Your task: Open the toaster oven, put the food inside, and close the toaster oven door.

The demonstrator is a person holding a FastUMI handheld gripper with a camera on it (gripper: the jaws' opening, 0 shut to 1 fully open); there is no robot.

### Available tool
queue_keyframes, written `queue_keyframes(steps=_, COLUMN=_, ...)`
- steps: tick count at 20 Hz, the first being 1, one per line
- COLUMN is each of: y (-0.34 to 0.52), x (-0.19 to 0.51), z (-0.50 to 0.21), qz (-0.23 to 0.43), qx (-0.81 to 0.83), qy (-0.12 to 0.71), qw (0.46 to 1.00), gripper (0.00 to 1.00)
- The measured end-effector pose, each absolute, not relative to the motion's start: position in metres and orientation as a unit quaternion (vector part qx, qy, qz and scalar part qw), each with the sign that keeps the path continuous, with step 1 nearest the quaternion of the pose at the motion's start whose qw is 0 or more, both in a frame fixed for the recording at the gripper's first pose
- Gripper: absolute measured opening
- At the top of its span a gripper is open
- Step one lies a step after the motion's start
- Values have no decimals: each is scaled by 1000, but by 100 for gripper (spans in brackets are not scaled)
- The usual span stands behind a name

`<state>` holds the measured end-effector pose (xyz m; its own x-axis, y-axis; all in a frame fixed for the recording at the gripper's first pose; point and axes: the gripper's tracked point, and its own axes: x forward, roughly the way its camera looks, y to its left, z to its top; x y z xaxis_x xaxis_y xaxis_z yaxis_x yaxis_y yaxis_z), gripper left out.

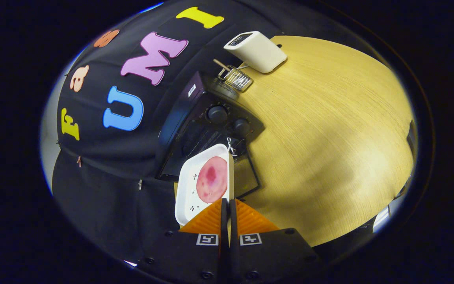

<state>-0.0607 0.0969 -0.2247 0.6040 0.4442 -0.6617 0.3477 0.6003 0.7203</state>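
Hand-held gripper: your hand-held gripper (227, 207) with its orange ribbed fingers (208, 219) was clenched on the near rim of the white square plastic plate (189, 185), both pads pressing the edge with almost no gap between them.
Food: the round pink slice of meat (212, 179) lay flat on the plate, just ahead of the fingertips at 12 o'clock.
Toaster oven: the black toaster oven with two round knobs (207, 122) stood beyond the plate at 12 o'clock, its glass door (246, 177) already dropped open towards you, on the pale wooden counter (329, 130).
Handling: the plate looked light and stiff but smooth, so it could pivot in a rim pinch; the slice looked soft and slick and could slide if you tipped it.
Where to hold: the rim edge you had was probably the best place, well clear of the food.
Pose: you held the gripper rolled over, so the scene sat tilted, and aimed along the plate into the oven mouth.
Beyond: a cream rounded box (256, 51) and a small wire rack (237, 78) sat at 1 o'clock past the oven.
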Motion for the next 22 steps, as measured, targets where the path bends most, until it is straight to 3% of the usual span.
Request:
queue_keyframes(steps=11, y=158, x=29, z=-248, qz=6, qx=491, qy=374, qw=787, gripper=5)
queue_keyframes(steps=22, y=183, x=87, z=-296, qz=-93, qx=518, qy=313, qw=791, gripper=5)
